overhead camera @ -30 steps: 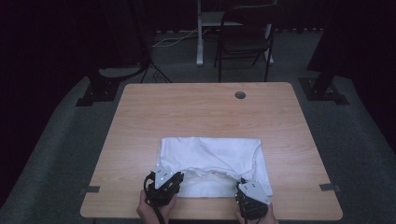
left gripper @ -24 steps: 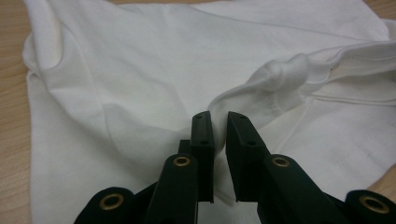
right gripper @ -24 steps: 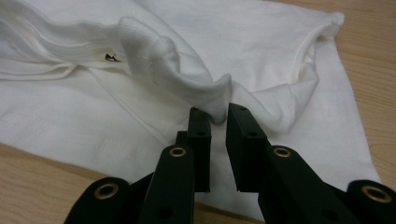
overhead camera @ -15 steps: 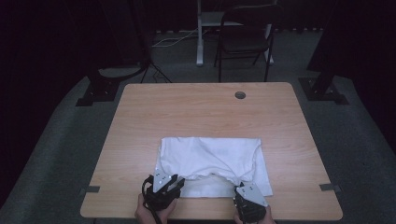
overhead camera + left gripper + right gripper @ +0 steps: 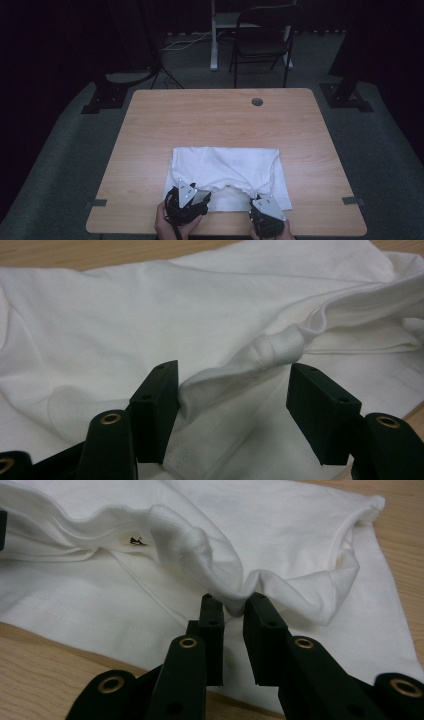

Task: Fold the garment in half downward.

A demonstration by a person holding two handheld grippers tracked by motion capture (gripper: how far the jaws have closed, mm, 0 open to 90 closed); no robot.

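We pinch the white shirt (image 5: 280, 540) w/ right gripper (image 5: 234, 611); left gripper (image 5: 232, 390) jaws just opened, spread around the collar fold, one pad touching.
Shirt lies at table (image 5: 210, 115) near edge; far half bare wood.

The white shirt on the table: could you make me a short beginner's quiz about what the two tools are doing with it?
1. True or false: the right tool pinches a fold of the white shirt.
2. The left tool has its jaws: A) clamped on the cloth, B) apart, having just been opening, with a fold lying between them.
3. What does the shirt lie on?

Key:
1. True.
2. B.
3. A wooden table.
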